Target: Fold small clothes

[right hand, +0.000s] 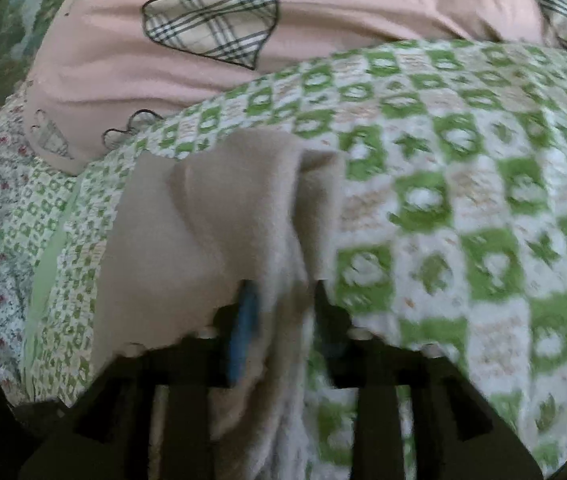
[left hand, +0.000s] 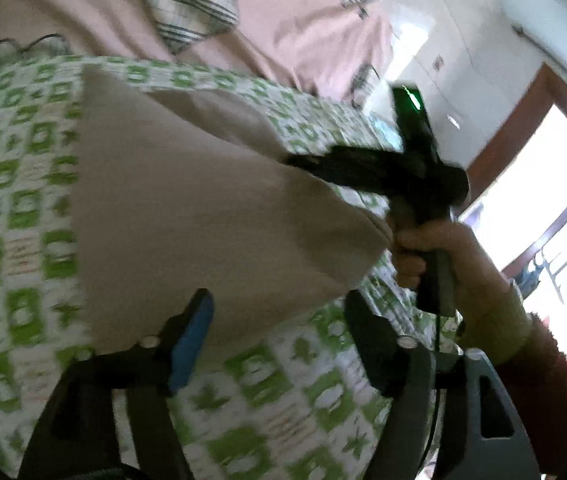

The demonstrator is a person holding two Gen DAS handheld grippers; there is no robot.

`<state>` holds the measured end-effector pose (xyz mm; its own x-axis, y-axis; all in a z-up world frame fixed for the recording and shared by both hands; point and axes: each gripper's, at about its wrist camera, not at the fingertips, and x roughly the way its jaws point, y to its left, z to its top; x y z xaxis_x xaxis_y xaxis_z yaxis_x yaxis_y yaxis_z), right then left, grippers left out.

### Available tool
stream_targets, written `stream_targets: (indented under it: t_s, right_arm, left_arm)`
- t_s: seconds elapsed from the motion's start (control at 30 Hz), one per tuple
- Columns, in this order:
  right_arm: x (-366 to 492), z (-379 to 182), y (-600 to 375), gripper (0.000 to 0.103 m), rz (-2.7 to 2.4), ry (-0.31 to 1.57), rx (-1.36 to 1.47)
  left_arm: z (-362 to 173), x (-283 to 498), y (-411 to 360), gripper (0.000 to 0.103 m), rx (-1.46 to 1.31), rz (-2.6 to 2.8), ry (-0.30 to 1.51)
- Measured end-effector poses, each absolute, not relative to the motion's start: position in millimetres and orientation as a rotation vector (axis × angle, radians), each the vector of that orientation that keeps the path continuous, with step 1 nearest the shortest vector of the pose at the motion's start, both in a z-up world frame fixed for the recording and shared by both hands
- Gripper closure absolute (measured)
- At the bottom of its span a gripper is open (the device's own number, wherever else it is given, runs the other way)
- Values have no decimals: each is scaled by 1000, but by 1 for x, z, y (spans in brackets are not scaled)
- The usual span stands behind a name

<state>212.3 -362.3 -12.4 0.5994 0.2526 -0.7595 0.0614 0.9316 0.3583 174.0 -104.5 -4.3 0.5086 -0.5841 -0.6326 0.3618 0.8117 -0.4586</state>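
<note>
Your beige fleece garment (left hand: 187,208) lies on the green-and-white checked bedspread (left hand: 23,208), long axis toward the pink heart-print pillow (left hand: 283,8); your left gripper (left hand: 279,340) is released; your right gripper (right hand: 279,312) straddles 1 fold, jaws parted.

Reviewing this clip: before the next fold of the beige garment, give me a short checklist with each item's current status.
1. Left gripper free of the cloth: ok, jaws stand wide with nothing pinched, the garment edge just ahead.
2. Right gripper free of the cloth: cannot tell; a fold of the beige garment hangs between the fingers, and blur hides whether the pads press on it.
3. Garment lying flat: not ok, a raised bunched fold stands near the right gripper.
4. Garment fully on the green checked blanket: ok.
5. Pink heart-print cloth apart from the garment: ok, it lies further back.
6. Picture sharp enough to judge edges: not ok, both views are blurred.
</note>
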Motion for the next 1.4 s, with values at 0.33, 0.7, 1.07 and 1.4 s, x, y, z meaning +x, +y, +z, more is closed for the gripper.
stream_targets:
  t_s: [0.33,0.7,1.07,1.4]
  right_arm:
    - [224,-32,-367,31,245,969,549]
    - [240,-48,-352,60,327,999,599]
    - [202,-5,-275,71,472,910,611]
    - [200,-27,-166,71,638,941,615]
  left_arm:
    - [-36,254,-27,23,-587,-482,941]
    - [-82,315,-30,41,-655,-502,984]
    - [-23,224,51,57,-643,-455,858]
    - [-9,152,140,57,-608,-317,835]
